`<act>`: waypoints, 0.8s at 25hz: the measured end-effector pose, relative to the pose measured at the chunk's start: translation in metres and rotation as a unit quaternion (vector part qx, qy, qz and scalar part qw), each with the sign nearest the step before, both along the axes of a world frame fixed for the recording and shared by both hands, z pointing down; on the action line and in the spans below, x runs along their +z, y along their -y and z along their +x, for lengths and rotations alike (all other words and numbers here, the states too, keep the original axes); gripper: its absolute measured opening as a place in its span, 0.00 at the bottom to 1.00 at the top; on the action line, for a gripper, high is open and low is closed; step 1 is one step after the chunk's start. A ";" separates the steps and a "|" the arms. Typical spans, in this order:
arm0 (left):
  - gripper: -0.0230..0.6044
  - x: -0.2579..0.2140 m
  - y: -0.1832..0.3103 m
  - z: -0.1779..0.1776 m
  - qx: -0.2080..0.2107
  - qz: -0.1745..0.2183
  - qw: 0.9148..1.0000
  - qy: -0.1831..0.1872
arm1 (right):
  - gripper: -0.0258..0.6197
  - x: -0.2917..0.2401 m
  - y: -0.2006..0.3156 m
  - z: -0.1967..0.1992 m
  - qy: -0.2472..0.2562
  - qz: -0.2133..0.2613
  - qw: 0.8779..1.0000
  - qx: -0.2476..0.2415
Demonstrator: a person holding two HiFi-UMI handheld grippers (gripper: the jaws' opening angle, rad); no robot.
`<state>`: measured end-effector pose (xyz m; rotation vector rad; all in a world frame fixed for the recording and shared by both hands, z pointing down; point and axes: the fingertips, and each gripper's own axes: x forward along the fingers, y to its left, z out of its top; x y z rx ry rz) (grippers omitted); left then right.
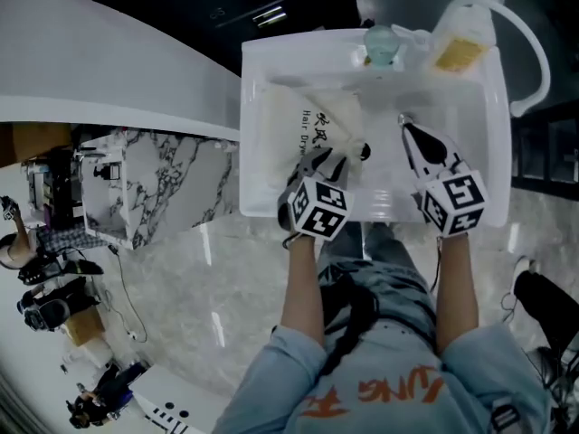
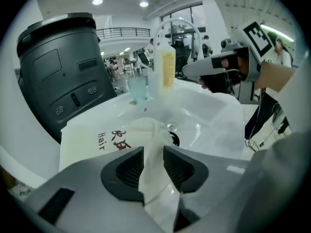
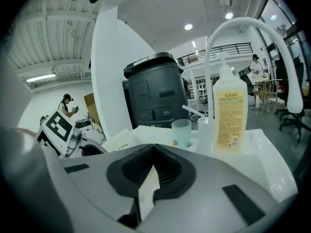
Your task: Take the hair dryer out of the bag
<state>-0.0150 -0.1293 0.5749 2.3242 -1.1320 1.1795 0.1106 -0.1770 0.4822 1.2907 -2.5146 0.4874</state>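
A cream cloth bag (image 1: 291, 125) printed "Hair Dryer" lies in the left half of the white sink (image 1: 262, 61); no hair dryer shows outside it. My left gripper (image 1: 342, 156) points down at the bag's gathered right end. In the left gripper view the bag (image 2: 92, 140) lies ahead, and its cream neck runs loosely between the jaws of my left gripper (image 2: 153, 159), which stand apart. My right gripper (image 1: 407, 127) hovers over the basin's right half, apart from the bag. Its jaws are shut (image 3: 154, 166) on a pale strip (image 3: 147, 191); I cannot trace where the strip leads.
On the sink's back rim stand a pale green cup (image 1: 382, 43) and a bottle of yellow liquid (image 1: 461, 39), with a curved white faucet (image 1: 536, 61) at the right. A dark grey machine (image 2: 58, 72) stands behind the sink. People stand far left (image 1: 36, 269).
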 end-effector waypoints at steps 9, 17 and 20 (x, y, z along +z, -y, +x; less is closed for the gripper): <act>0.05 0.013 0.011 -0.004 -0.019 0.020 0.999 0.029 | 0.04 0.019 0.001 0.001 -0.001 -0.031 1.000 0.003; 0.05 -0.028 0.017 -0.024 -0.095 0.049 0.990 -0.091 | 0.04 0.039 0.002 -0.023 0.005 -0.054 0.997 -0.049; 0.05 -0.039 0.017 -0.032 -0.105 0.058 0.987 -0.106 | 0.04 0.049 -0.001 -0.041 -0.006 -0.063 0.994 -0.088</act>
